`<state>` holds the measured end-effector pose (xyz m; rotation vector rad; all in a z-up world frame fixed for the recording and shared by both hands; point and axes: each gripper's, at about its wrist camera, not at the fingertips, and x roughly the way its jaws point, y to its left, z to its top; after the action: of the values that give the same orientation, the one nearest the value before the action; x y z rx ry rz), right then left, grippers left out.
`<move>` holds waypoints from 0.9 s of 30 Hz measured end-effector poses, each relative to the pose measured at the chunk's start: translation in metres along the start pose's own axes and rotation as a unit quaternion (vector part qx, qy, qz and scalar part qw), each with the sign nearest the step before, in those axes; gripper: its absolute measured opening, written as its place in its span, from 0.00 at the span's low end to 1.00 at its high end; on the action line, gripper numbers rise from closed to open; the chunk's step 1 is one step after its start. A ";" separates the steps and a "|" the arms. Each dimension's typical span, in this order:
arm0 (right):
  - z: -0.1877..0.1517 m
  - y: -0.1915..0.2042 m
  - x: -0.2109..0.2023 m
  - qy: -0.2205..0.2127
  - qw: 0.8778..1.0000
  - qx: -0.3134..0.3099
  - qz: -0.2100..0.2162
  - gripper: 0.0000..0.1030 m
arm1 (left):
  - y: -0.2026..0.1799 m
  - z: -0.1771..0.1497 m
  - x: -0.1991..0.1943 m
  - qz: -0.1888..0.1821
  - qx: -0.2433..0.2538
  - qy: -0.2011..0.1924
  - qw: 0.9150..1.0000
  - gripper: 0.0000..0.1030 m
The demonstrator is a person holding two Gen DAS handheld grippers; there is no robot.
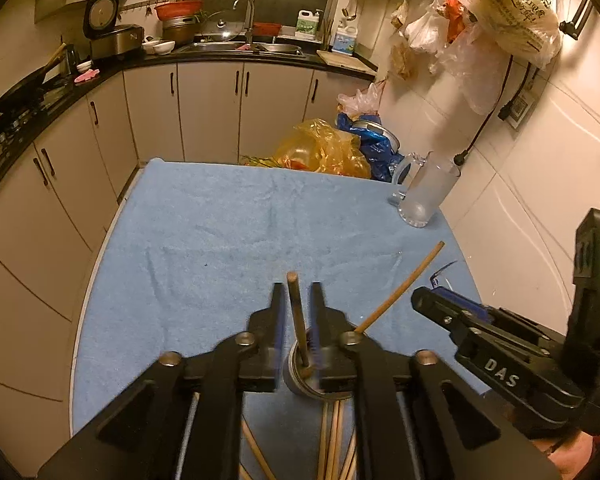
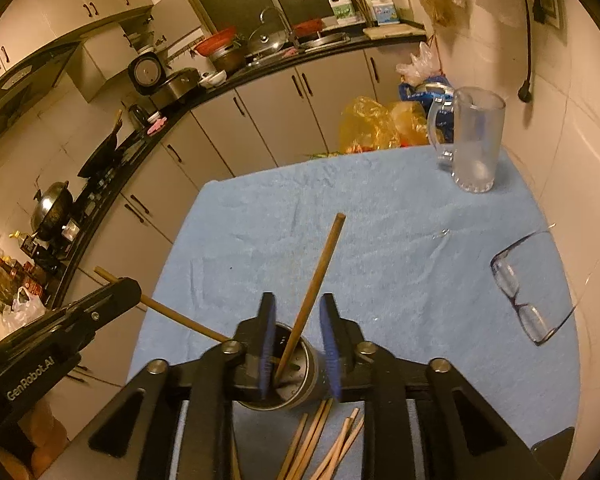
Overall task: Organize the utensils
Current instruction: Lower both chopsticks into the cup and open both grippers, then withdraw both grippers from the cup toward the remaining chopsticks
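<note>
Both the left gripper and right gripper hover with fingers apart around 2 chopsticks standing loose in a metal holder.

- 2 chopsticks standing in 1 metal holder
- several more chopsticks lying loose, count unclear
- 1 glass mug
- 1 pair of glasses
- 1 blue towel
</note>
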<state>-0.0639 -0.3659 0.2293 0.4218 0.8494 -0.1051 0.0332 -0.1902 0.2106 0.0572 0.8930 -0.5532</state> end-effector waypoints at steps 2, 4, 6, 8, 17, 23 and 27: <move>0.001 0.001 -0.005 -0.006 1.000 0.000 0.000 0.29 | 0.001 0.001 -0.003 0.004 0.000 -0.007 1.000 0.24; 0.001 0.001 -0.012 -0.012 1.000 0.002 -0.003 0.30 | 0.002 0.001 -0.008 0.009 0.004 -0.016 1.000 0.24; 0.001 0.001 -0.018 -0.018 1.000 0.003 -0.010 0.34 | 0.003 0.001 -0.016 0.015 0.005 -0.027 1.000 0.25; -0.002 0.000 -0.027 -0.027 1.000 0.006 -0.015 0.43 | 0.005 0.000 -0.026 0.021 0.006 -0.038 0.999 0.31; -0.033 0.008 -0.077 -0.082 0.994 -0.022 -0.073 0.62 | 0.019 -0.034 -0.062 0.079 0.031 -0.076 0.993 0.50; -0.067 0.025 -0.092 -0.082 0.991 -0.050 -0.093 0.69 | 0.036 -0.069 -0.069 0.089 0.025 -0.057 0.994 0.52; -0.086 0.033 -0.088 -0.057 0.993 -0.053 -0.091 0.69 | 0.049 -0.092 -0.073 0.097 0.021 -0.045 0.994 0.52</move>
<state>-0.1747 -0.3080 0.2556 0.2350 0.7756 -0.2493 -0.0462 -0.0916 0.1978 0.1551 0.7788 -0.3913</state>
